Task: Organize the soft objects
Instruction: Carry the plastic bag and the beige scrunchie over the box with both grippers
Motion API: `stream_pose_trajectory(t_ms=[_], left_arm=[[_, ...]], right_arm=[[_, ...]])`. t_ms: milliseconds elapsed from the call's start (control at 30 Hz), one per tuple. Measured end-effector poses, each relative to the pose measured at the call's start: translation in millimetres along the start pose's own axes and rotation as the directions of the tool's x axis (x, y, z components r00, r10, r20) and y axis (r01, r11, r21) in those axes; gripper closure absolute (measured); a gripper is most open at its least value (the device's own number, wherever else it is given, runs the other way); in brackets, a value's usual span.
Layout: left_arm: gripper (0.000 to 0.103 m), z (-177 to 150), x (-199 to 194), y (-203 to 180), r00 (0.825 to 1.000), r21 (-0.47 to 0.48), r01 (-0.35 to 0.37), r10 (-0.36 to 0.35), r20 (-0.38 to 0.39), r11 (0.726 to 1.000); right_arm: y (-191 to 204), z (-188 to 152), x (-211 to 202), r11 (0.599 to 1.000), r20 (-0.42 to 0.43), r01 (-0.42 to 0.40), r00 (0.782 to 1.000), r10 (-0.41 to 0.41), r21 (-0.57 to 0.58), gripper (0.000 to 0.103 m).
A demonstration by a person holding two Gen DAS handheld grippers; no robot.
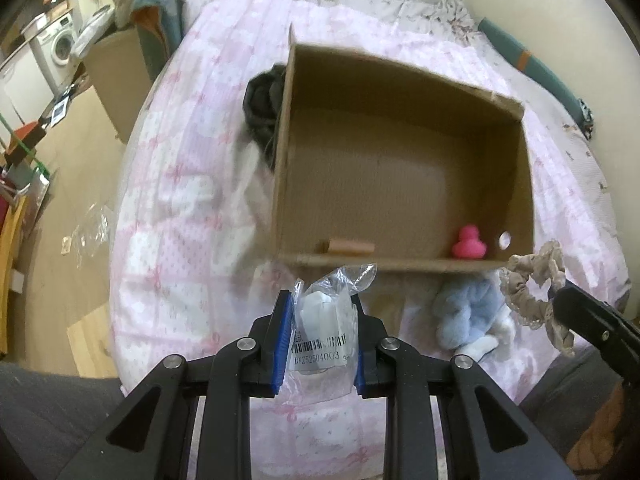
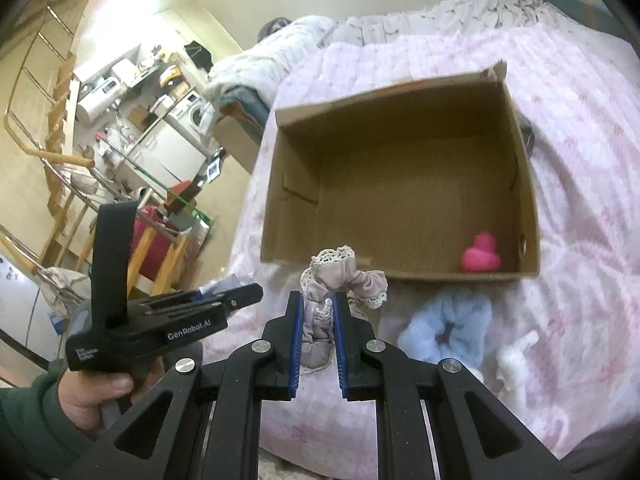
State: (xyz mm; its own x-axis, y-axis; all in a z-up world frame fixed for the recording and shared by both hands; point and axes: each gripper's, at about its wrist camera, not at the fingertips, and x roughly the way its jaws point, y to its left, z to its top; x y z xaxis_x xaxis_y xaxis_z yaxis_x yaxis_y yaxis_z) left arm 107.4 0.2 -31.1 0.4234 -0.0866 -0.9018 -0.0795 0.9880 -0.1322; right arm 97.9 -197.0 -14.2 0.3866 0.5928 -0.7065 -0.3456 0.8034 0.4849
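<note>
in my left wrist view the left tool (image 1: 319, 312) sits low in the centre of the frame, its blue pads pinching a clear plastic bag (image 1: 325, 320) with something white inside and a barcode label on its front. just above it, filling the middle of the frame, is the open cardboard box (image 1: 528, 184), standing on the bed (image 1: 180, 200) with its pink patterned cover. inside the box, against the near wall, i see a pink rubber duck (image 1: 469, 245) at the lower right and a small tan piece (image 1: 352, 246) at the lower left. a dark bundle of fabric (image 1: 262, 108) lies against the outside of the box's left wall. below the box at the right, a pale blue fluffy scrunchie (image 1: 468, 316) lies on the bed. at the right edge the beige lace-trimmed scrunchie (image 1: 536, 292) hangs from the black tip of my other tool. in the right wrist view the right tool (image 2: 316, 322) is low and central, pressed onto that beige scrunchie, whose loop stands up just in front of the box's near wall. the blue scrunchie lies to the lower right of it on the bed, with a small white fluffy thing (image 2: 514, 358) further right. the left tool shows at the lower left of this frame, gripped by a hand (image 2: 86, 394) in a green sleeve. the room's shelves and washing machine (image 2: 192, 114) are in the upper left.
</note>
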Motion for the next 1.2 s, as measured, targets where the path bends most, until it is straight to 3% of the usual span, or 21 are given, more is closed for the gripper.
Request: stream_pose_trajectory(t_ms=[300,433,567,833,1200], left_arm=[[0.080,55,-11,-12,0.996,0.047,0.024,-0.027,0.082,0.999],[0.080,69,-8,-21,0.991,0.091,0.023,-0.034,0.126,0.996],[0.080,73,10,-23,0.991,0.095,0.037,-0.048,0.122,0.995],[0.080,64,53,-21,0.998,0.087,0.023,-0.028,0.063,0.996],[0.080,62,63,-23,0.999,0.085,0.010,-0.014,0.050,0.996]], right_arm=[[-14,41,-19,0.998,0.080,-0.066,0.995,0.064,0.023,0.087],[-30,55,-19,0.997,0.104,-0.066,0.993,0.061,0.040,0.087],[-51,61,-4,0.992,0.098,-0.087,0.992,0.079,0.089,0.087],[-70,52,28,0.993,0.042,-0.017,0.999,0.012,0.119,0.087],[-66,51,48,0.996,-0.009,0.071,0.997,-0.071,0.048,0.087]])
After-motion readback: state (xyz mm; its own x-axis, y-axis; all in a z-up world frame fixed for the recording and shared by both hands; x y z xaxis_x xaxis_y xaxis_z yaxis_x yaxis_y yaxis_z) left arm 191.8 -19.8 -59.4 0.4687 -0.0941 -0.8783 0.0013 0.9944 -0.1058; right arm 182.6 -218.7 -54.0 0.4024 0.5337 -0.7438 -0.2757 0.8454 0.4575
